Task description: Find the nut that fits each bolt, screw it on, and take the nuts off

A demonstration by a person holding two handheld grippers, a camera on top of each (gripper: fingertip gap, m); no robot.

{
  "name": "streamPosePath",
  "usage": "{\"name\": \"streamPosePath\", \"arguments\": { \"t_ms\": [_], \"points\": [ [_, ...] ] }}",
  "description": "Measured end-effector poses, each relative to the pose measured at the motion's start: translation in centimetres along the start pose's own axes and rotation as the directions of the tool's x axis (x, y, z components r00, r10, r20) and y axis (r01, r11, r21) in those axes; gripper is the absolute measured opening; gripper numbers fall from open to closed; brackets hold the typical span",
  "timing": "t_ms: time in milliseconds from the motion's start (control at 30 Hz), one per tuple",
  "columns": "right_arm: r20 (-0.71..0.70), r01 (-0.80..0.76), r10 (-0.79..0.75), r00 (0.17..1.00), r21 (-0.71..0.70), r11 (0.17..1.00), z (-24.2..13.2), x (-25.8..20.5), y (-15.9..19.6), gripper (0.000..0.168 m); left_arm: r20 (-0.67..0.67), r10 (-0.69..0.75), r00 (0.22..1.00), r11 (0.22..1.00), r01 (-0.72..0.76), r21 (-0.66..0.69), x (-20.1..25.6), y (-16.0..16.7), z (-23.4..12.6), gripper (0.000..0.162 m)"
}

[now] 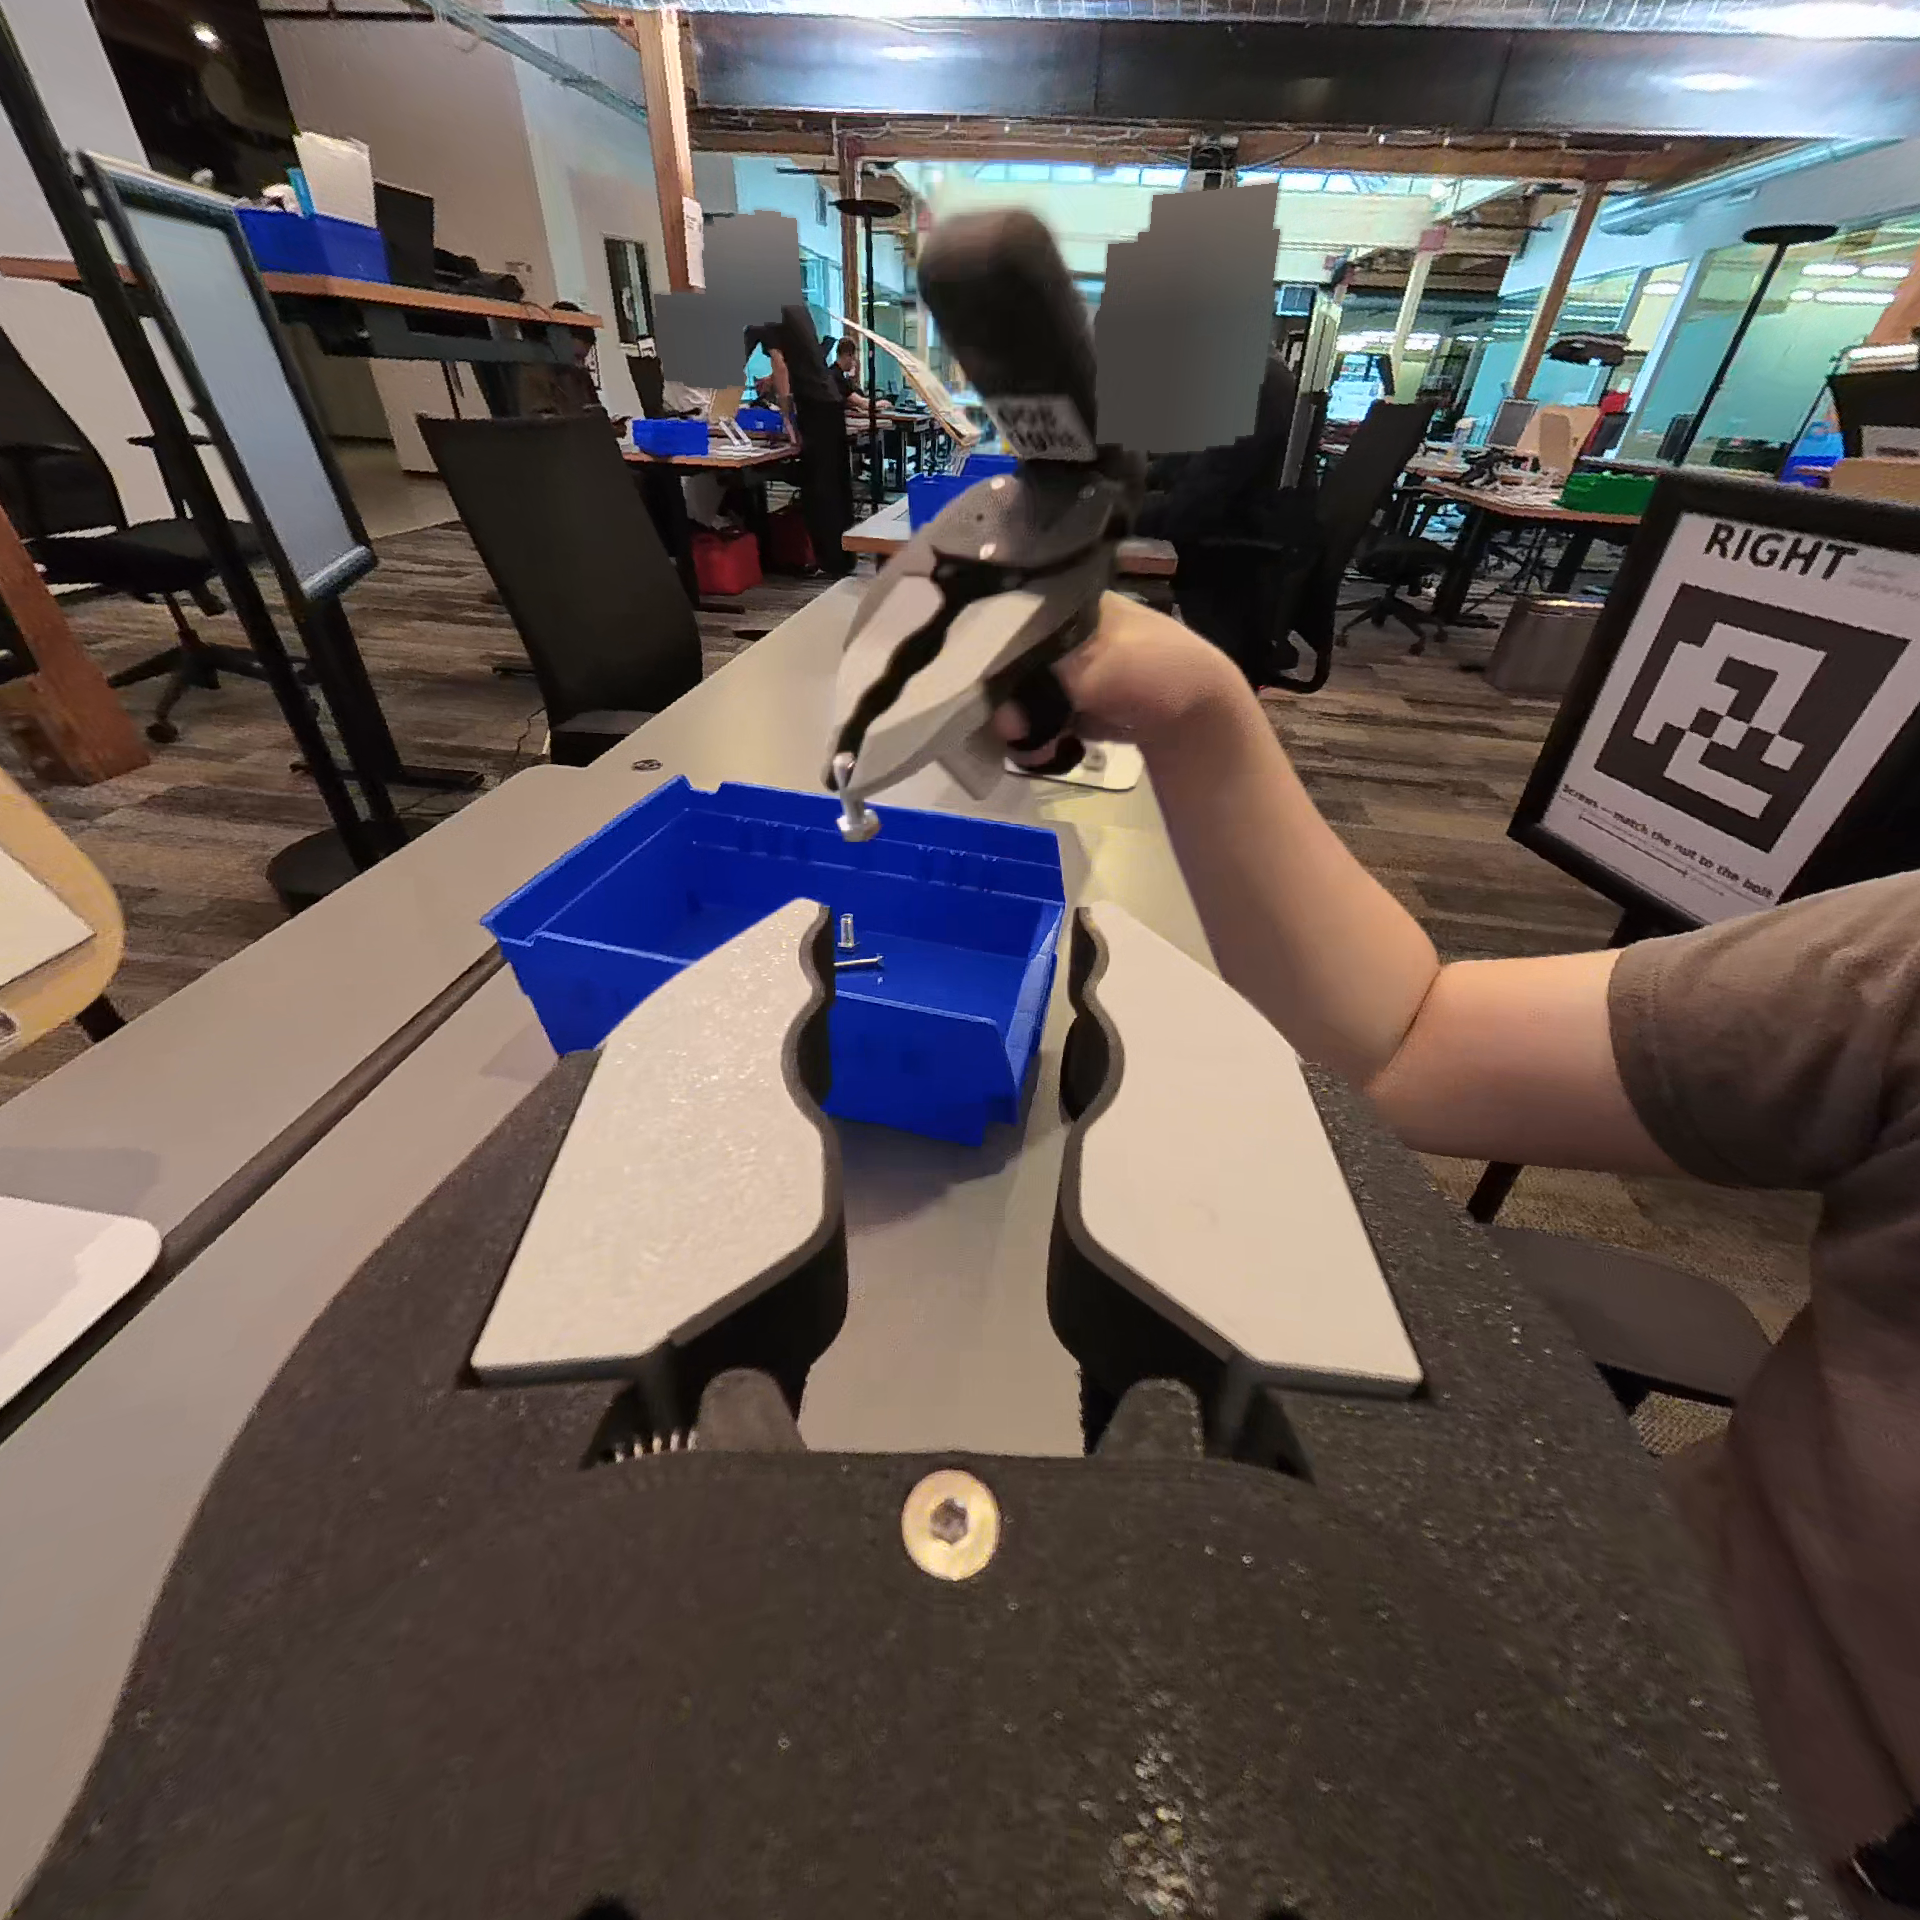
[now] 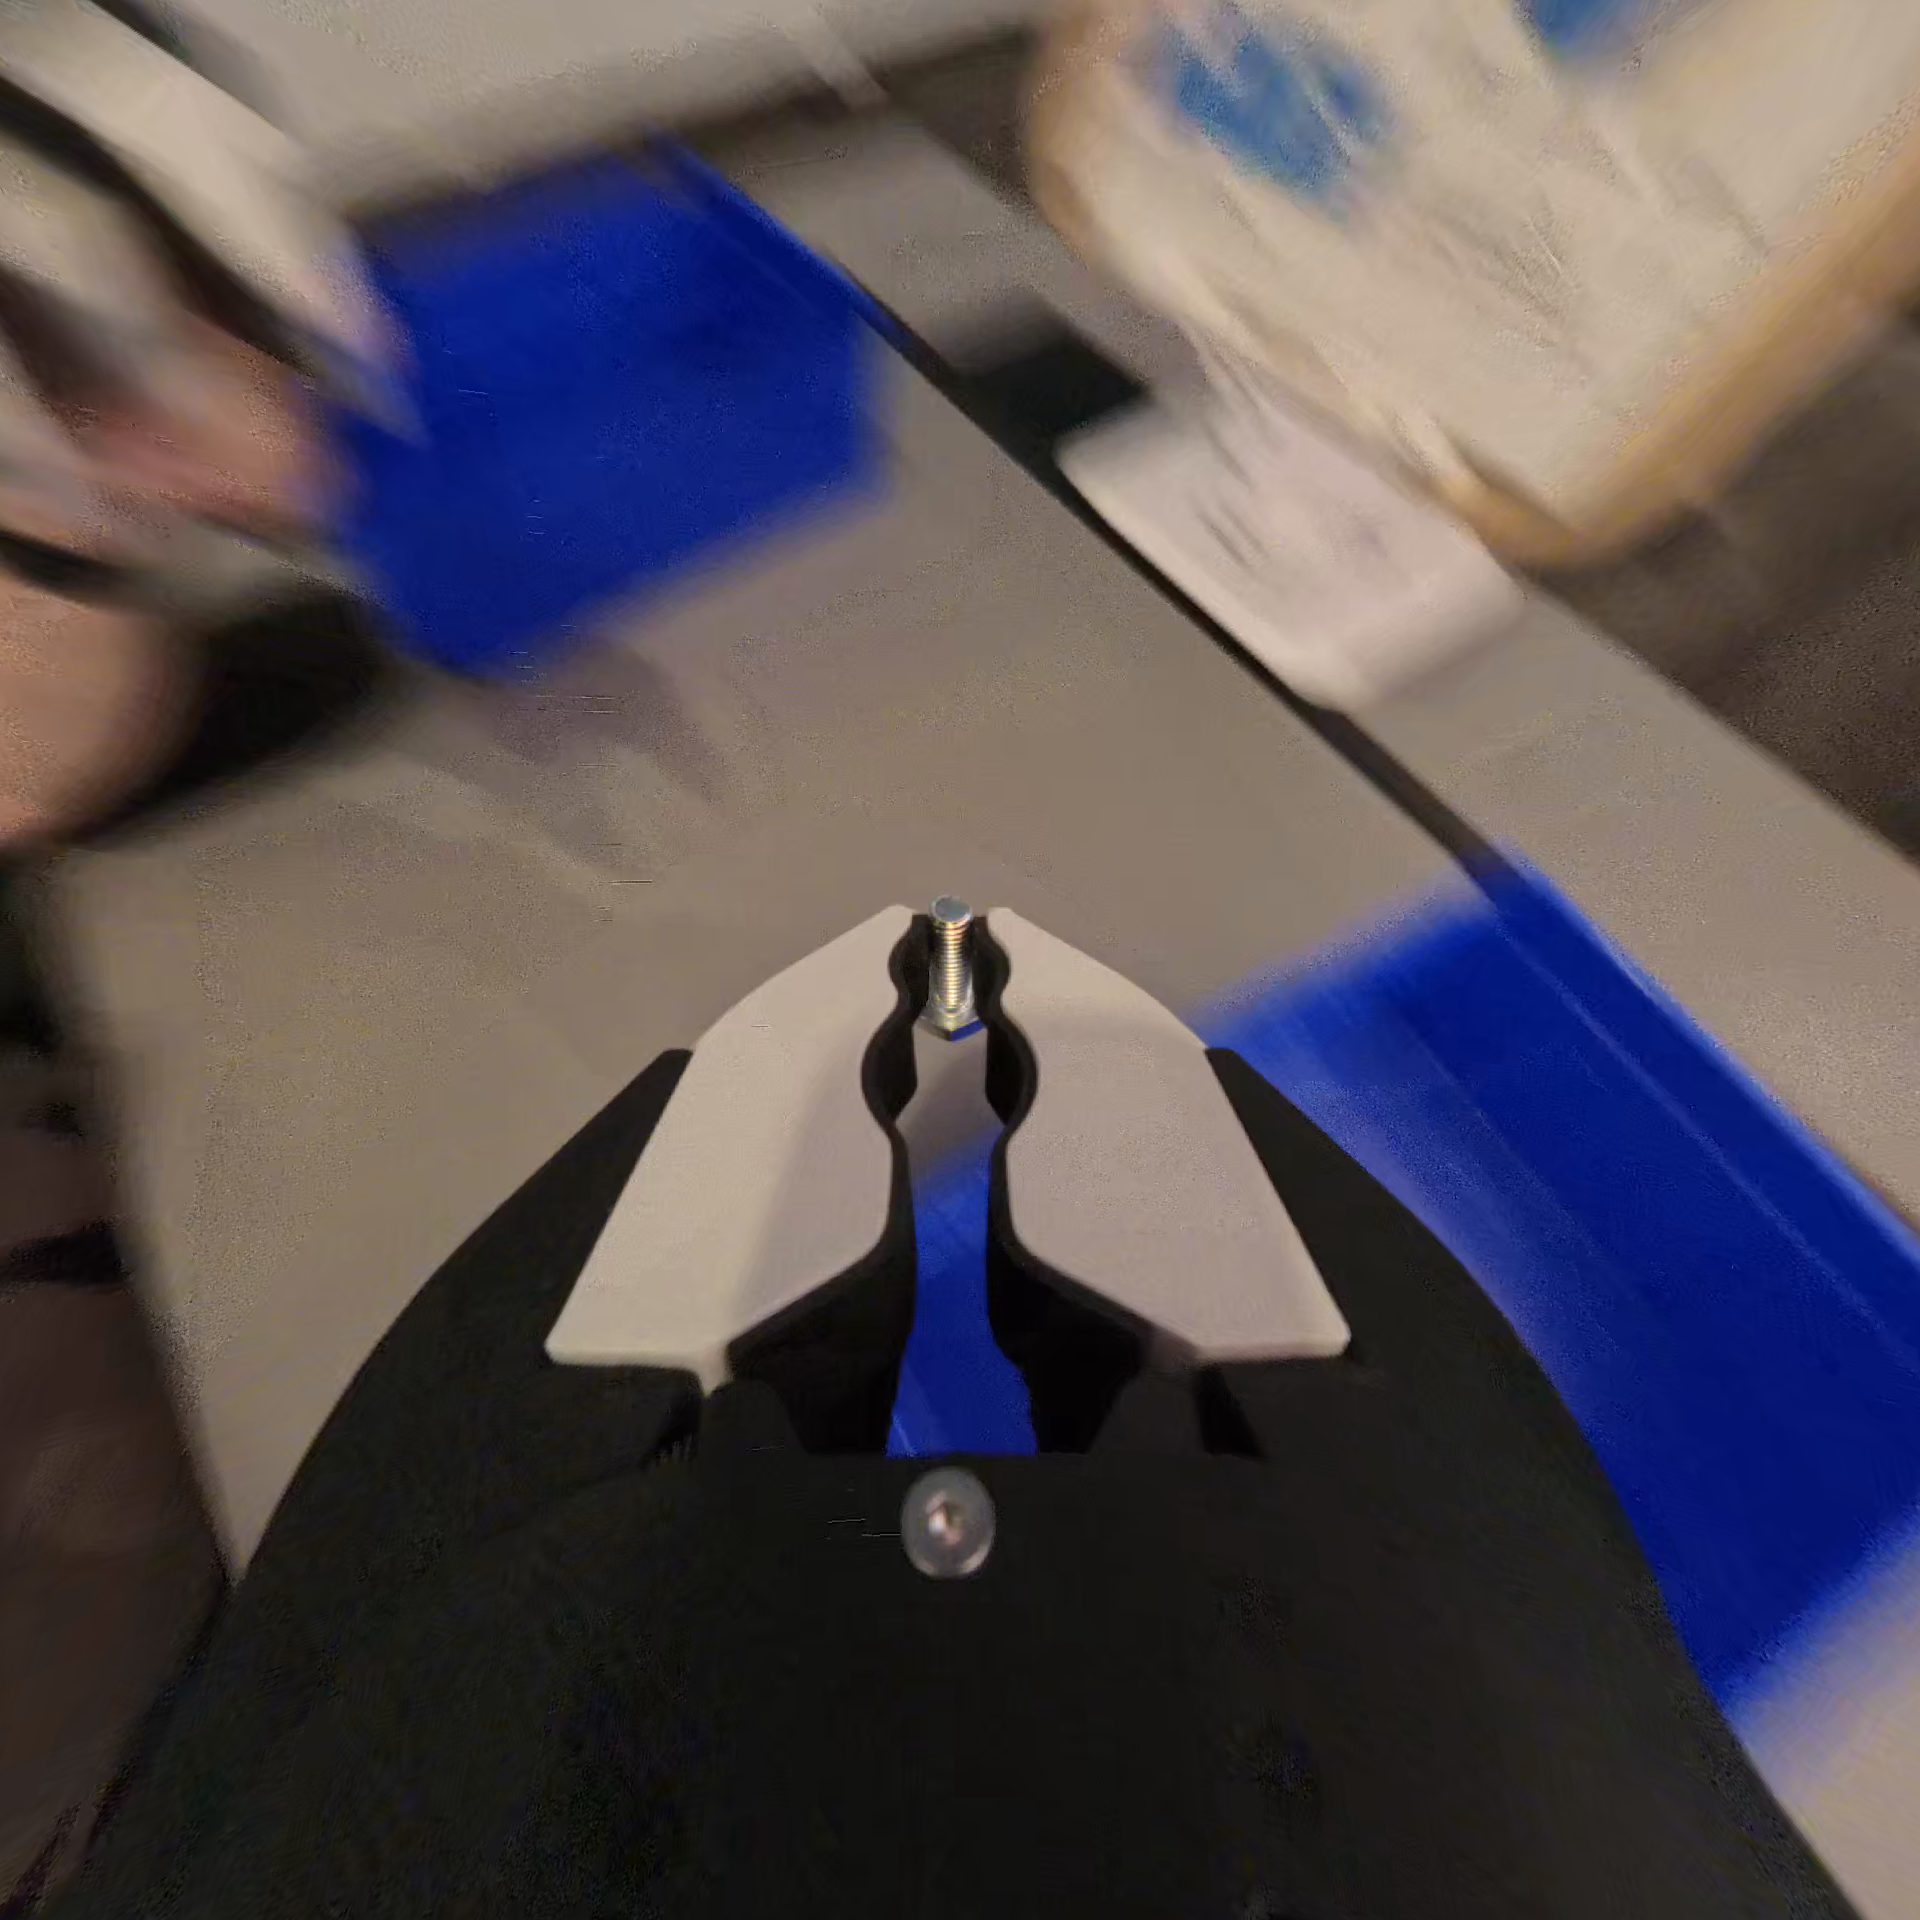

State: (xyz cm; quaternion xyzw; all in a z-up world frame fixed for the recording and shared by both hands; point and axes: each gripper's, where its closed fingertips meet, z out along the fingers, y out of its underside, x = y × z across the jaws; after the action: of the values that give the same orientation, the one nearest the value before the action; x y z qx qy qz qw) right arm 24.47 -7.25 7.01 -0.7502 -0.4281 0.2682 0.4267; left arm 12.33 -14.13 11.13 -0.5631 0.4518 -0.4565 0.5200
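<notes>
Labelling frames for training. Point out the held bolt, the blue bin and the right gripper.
bolt (image 2: 950, 977): right wrist view, on its threaded shank.
bin (image 1: 940, 1023): left wrist view, on its near wall.
right gripper (image 2: 952, 920): right wrist view, between its tips.

Showing bright blue on the bin (image 1: 940, 1023), plain grey on the worktop (image 1: 312, 1049). Wearing pale grey pads over black bodies on both grippers. Gleaming silver on the bolt (image 2: 951, 971). Displaying a black-and-white block pattern on the framed sign (image 1: 1756, 717).
</notes>
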Motion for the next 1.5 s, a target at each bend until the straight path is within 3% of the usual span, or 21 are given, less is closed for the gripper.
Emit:
{"name": "streamPosePath", "arguments": {
  "t_ms": [67,100,167,233,333,567,833,967,1067,1167,1300,1500],
  "points": [
    [-0.320,-0.177,0.077,0.944,-0.298,0.938,-2.3,6.6,7.4,0.009,0.018,0.006,1.000,1.000,-0.006,-0.013,-0.3,-0.1,-0.5,0.042],
    [-0.402,-0.296,0.126,0.907,-0.395,0.869,-3.3,8.6,10.9,0.009,0.018,0.013,1.000,1.000,-0.012,-0.020,-0.4,-0.2,-0.7,0.041],
    [-0.452,-0.479,0.260,0.853,-0.483,0.733,-3.7,10.4,15.9,0.009,0.017,0.018,1.000,0.999,-0.018,-0.035,-0.4,-0.2,-1.1,0.040],
    [-0.427,-0.551,0.355,0.831,-0.551,0.627,-3.2,10.3,19.1,0.009,0.018,0.023,1.000,0.999,-0.022,-0.046,-0.4,-0.3,-1.5,0.040],
    [-0.443,-0.566,0.352,0.824,-0.651,0.506,-3.0,10.2,22.4,0.009,-0.024,0.003,1.000,0.999,-0.004,-0.039,0.2,-0.7,-2.0,0.038],
    [-0.504,-0.582,0.293,0.813,-0.682,0.443,-1.6,12.4,25.1,0.009,0.006,0.006,1.000,1.000,-0.005,-0.002,-0.5,-1.9,-3.6,0.037],
    [-0.532,-0.593,0.271,0.802,-0.657,0.465,-1.2,14.0,25.7,0.010,0.057,0.032,0.998,0.999,-0.033,0.010,-1.2,-2.8,-5.2,0.036],
    [-0.526,-0.592,0.287,0.800,-0.623,0.511,-1.1,14.2,24.8,0.019,0.042,-0.034,0.999,0.999,0.033,0.031,-1.3,-3.5,-6.5,0.046],
    [-0.537,-0.584,0.264,0.801,-0.608,0.538,-1.7,14.3,23.7,0.020,0.130,-0.041,0.991,0.999,0.038,0.030,-2.8,-4.0,-8.8,0.047],
    [-0.554,-0.560,0.225,0.801,-0.563,0.608,-2.7,14.2,21.1,0.019,0.312,0.007,0.950,0.994,0.028,-0.109,-5.4,-2.4,-12.3,0.047],
    [-0.568,-0.466,0.158,0.808,-0.451,0.761,-3.9,13.7,15.7,0.019,0.587,0.105,0.803,0.945,0.104,-0.311,-9.7,0.8,-18.5,0.045],
    [-0.580,-0.255,0.061,0.812,-0.259,0.931,-5.0,11.6,7.8,0.018,0.683,-0.005,0.730,0.856,0.356,-0.375,-11.8,5.7,-23.3,0.033]
  ]
}}
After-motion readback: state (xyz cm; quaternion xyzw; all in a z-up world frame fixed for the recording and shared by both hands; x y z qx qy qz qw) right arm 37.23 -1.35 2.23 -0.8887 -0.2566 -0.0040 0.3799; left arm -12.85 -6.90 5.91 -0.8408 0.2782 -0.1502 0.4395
